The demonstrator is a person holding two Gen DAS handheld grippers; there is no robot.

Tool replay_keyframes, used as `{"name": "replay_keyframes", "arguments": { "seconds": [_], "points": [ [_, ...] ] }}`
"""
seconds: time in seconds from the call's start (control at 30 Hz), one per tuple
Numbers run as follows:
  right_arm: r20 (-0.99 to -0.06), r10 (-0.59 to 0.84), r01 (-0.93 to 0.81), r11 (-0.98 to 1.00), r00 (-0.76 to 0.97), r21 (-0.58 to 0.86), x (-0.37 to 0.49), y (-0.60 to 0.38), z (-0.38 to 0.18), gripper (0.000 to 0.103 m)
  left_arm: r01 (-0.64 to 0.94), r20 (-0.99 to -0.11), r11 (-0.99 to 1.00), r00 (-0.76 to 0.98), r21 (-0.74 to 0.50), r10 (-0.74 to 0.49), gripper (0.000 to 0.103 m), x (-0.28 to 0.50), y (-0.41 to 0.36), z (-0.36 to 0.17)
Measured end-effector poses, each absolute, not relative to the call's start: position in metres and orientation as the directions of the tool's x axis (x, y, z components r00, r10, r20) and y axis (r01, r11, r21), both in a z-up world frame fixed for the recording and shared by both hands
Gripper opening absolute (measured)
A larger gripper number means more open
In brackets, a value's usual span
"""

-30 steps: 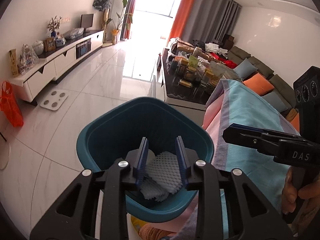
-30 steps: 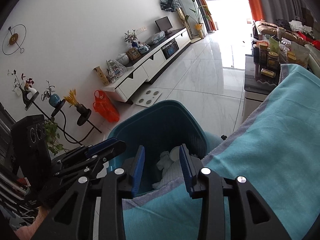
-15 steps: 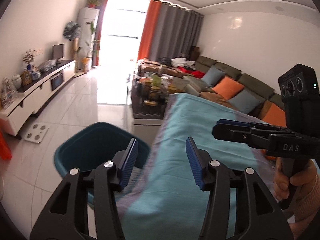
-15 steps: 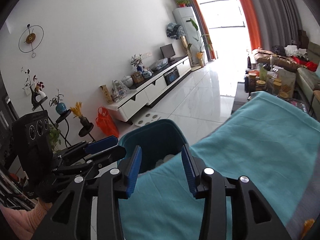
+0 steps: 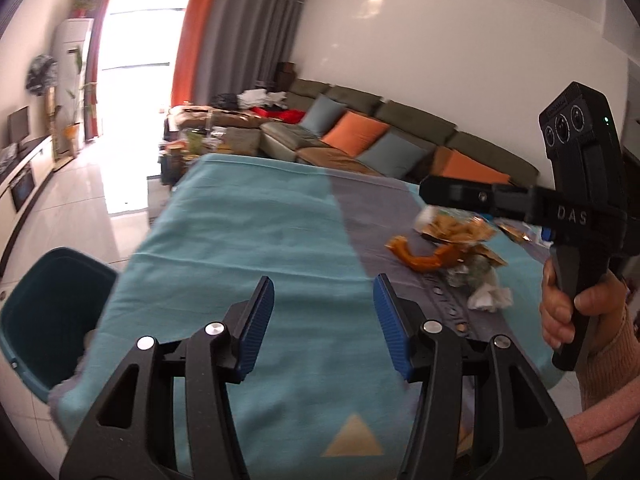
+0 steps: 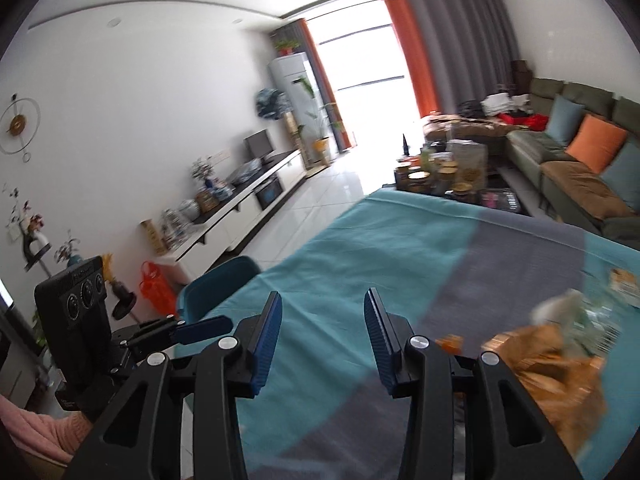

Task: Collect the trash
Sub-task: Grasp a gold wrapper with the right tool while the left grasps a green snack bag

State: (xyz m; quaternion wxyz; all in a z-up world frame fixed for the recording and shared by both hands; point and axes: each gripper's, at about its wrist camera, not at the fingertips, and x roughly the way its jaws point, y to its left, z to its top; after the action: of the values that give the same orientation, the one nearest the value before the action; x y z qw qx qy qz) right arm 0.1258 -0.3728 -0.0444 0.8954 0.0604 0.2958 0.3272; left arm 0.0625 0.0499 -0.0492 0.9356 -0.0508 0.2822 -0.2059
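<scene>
Left wrist view: left tool [image 5: 323,322] and right tool [image 6: 322,338], both parted and empty, hover over the bench [image 5: 248,232], its trash pile [image 5: 452,248] lying well right of the bin [image 5: 44,320].

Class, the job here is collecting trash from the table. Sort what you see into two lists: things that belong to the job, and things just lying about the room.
Belongs to the job:
- pile of wrappers and crumpled paper
- teal bin
- left tool, open and empty
- right tool, open and empty

Just lying about:
- sofa cushions
- orange bag
- wall clock
</scene>
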Motion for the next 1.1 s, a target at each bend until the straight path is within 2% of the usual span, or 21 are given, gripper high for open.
{"name": "replay_keyframes", "arguments": {
  "seconds": [0.3, 0.43, 0.63, 0.87, 0.97, 1.03, 1.07, 1.1],
  "points": [
    [-0.501, 0.454, -0.321, 0.887, 0.736, 0.333, 0.110, -0.474, -0.060, 0.041, 0.535, -0.538, 0.810, 0.620, -0.242, -0.570, 0.051, 0.069, -0.023, -0.060],
    [-0.518, 0.431, -0.258, 0.891, 0.739, 0.373, 0.107, -0.501, -0.076, 0.041, 0.589, -0.572, 0.780, 0.573, -0.212, -0.588, 0.051, 0.074, -0.058, -0.067],
    [-0.510, 0.464, -0.255, 0.867, 0.724, 0.428, 0.105, -0.514, -0.089, 0.041, 0.606, -0.641, 0.770, 0.513, -0.201, -0.571, 0.051, 0.095, -0.097, -0.077],
    [-0.496, 0.543, -0.282, 0.815, 0.677, 0.507, 0.126, -0.509, -0.097, 0.042, 0.595, -0.691, 0.757, 0.428, -0.269, -0.582, 0.052, 0.125, -0.118, -0.088],
    [-0.488, 0.575, -0.277, 0.786, 0.656, 0.552, 0.138, -0.509, -0.104, 0.042, 0.588, -0.704, 0.752, 0.397, -0.298, -0.589, 0.046, 0.135, -0.123, -0.093],
    [-0.475, 0.601, -0.275, 0.760, 0.642, 0.589, 0.143, -0.510, -0.109, 0.042, 0.576, -0.712, 0.750, 0.373, -0.325, -0.595, 0.039, 0.143, -0.127, -0.097],
    [-0.472, 0.610, -0.270, 0.750, 0.637, 0.604, 0.146, -0.511, -0.111, 0.042, 0.575, -0.712, 0.746, 0.363, -0.336, -0.601, 0.031, 0.144, -0.127, -0.098],
    [-0.469, 0.617, -0.268, 0.742, 0.632, 0.615, 0.147, -0.511, -0.113, 0.042, 0.576, -0.711, 0.741, 0.355, -0.346, -0.607, 0.029, 0.145, -0.127, -0.100]
  ]
}}
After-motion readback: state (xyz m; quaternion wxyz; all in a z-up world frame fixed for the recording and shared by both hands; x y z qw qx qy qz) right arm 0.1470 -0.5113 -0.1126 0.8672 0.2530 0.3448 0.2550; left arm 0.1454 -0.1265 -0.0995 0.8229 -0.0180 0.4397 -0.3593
